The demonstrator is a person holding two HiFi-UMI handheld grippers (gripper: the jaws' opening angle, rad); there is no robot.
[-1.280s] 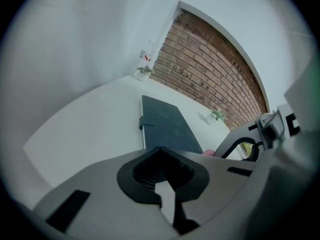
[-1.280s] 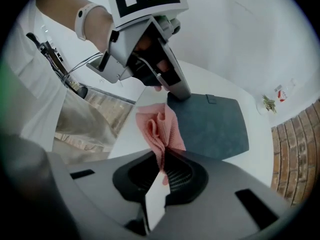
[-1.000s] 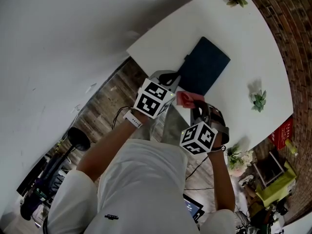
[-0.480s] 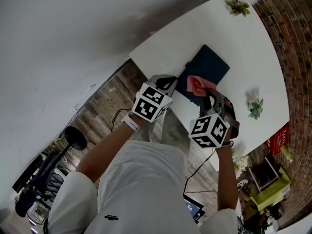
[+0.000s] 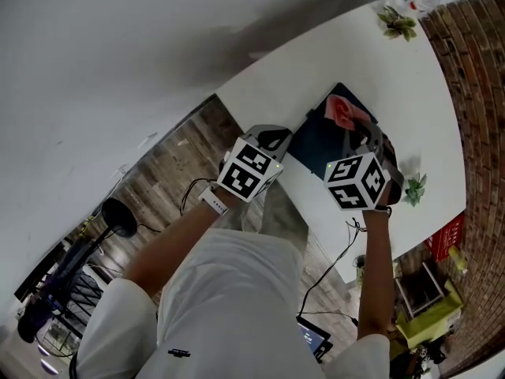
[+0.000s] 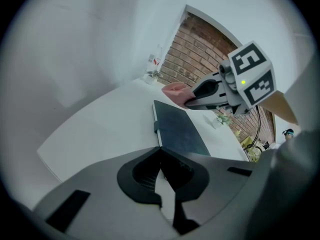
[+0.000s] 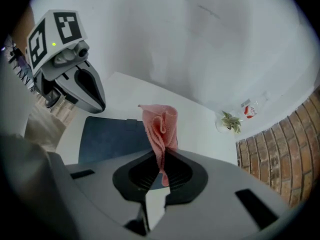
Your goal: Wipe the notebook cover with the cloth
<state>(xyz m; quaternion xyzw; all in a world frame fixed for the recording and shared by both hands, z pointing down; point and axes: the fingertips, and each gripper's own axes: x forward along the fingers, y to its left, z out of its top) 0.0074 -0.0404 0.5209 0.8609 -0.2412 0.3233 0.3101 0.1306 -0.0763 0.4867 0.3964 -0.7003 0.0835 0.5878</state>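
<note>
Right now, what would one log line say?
right gripper: shut on cloth, over notebook | left gripper: shut, empty, by notebook

No words, numbers or brand names can be read. The marker cube (image 5: pixel 251 170) on the left tongs (image 5: pixel 274 139), like the one on the right tongs (image 5: pixel 353 130), carries only black-and-white square patterns. A bottle (image 7: pixel 248 109) at the far edge of the desk (image 7: pixel 200 126) has a red label, its print too small to read.
</note>
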